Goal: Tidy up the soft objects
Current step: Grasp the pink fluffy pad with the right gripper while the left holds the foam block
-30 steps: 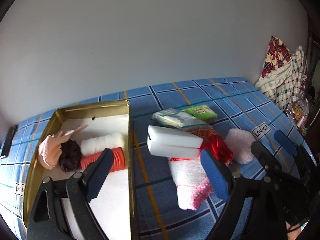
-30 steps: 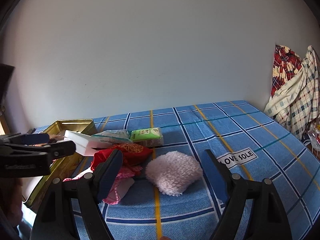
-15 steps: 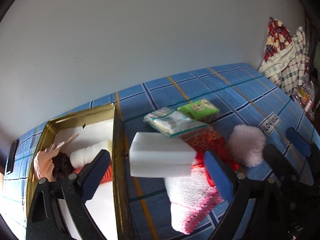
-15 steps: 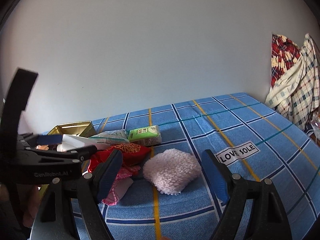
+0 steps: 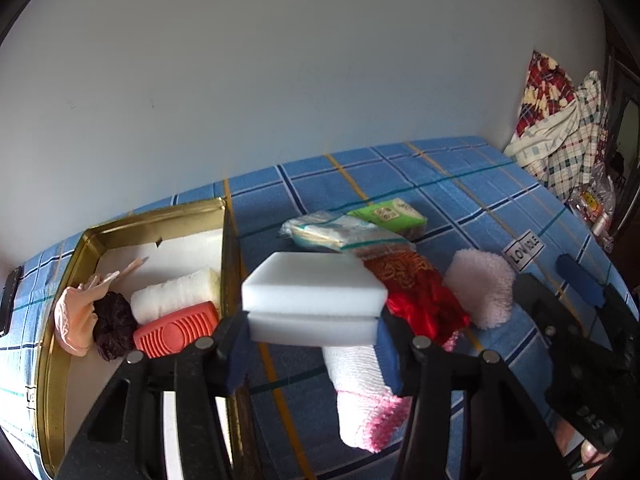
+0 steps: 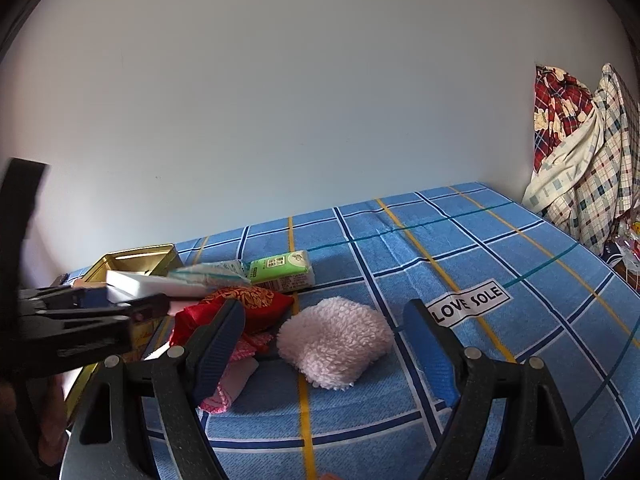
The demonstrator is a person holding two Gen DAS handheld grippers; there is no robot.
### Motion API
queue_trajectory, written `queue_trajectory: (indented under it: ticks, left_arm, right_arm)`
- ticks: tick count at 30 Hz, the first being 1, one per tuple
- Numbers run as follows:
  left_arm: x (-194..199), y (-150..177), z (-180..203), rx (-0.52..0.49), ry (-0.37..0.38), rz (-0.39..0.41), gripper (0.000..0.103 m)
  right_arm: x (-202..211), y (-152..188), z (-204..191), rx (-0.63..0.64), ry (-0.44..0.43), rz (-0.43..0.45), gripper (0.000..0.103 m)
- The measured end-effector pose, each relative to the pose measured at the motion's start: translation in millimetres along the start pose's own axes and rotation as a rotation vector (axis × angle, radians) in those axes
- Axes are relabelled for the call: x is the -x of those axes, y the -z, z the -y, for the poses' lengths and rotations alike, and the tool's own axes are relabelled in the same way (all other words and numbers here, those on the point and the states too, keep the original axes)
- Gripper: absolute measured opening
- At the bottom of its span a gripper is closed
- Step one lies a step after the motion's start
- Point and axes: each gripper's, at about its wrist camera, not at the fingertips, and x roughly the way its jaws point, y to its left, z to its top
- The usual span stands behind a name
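My left gripper (image 5: 314, 354) is clamped on the lower of two stacked white sponge blocks (image 5: 314, 300), which sit just right of the gold tin's (image 5: 230, 280) near wall and above the blue plaid sheet (image 5: 460, 200). Half a second ago its fingers stood apart with the blocks ahead of them; they have since closed in. At ten o'clock the tin holds a rolled white towel (image 5: 176, 294), an orange ribbed pad (image 5: 176, 330), a dark scrunchie (image 5: 114, 330) and a peach cloth (image 5: 74, 320); its lower floor is bare. At five o'clock lies a pink-edged white cloth (image 5: 360, 396), at two o'clock a red brocade pouch (image 5: 416, 292).

My right gripper (image 6: 324, 350) hangs with fingers wide apart over the fluffy pink mitt (image 6: 334, 340), level and low over the bed, about as it was. Open sheet runs to one and three o'clock, past the "LOVE SOLE" label (image 6: 468, 302), to plaid clothes (image 6: 580, 172) at the bed's edge. A green tissue pack (image 6: 282, 266) lies at eleven.
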Motion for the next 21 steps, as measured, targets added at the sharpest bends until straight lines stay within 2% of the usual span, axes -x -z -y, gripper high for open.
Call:
queue_trajectory:
  ticks: [4, 8, 13, 21]
  left_arm:
    - [21.8, 1.5, -0.5, -0.008, 0.013, 0.084, 0.052]
    - [30.4, 2.1, -3.1, 0.002, 0.039, 0.115, 0.052]
    - [38.7, 2.5, -3.7, 0.006, 0.060, 0.152, 0.052]
    - [45.9, 3.0, -3.5, 0.010, 0.082, 0.195, 0.052]
  right_arm:
    - [-6.9, -0.6, 7.7, -0.038, 0.014, -0.038, 0.083]
    - [-23.9, -1.6, 16.4, -0.071, 0.033, -0.120, 0.083]
    - [-45.1, -5.4, 6.8, 0.035, 0.086, -0.186, 0.083]
    - [-72.4, -5.8, 0.0, 0.095, 0.049, -0.293, 0.083]
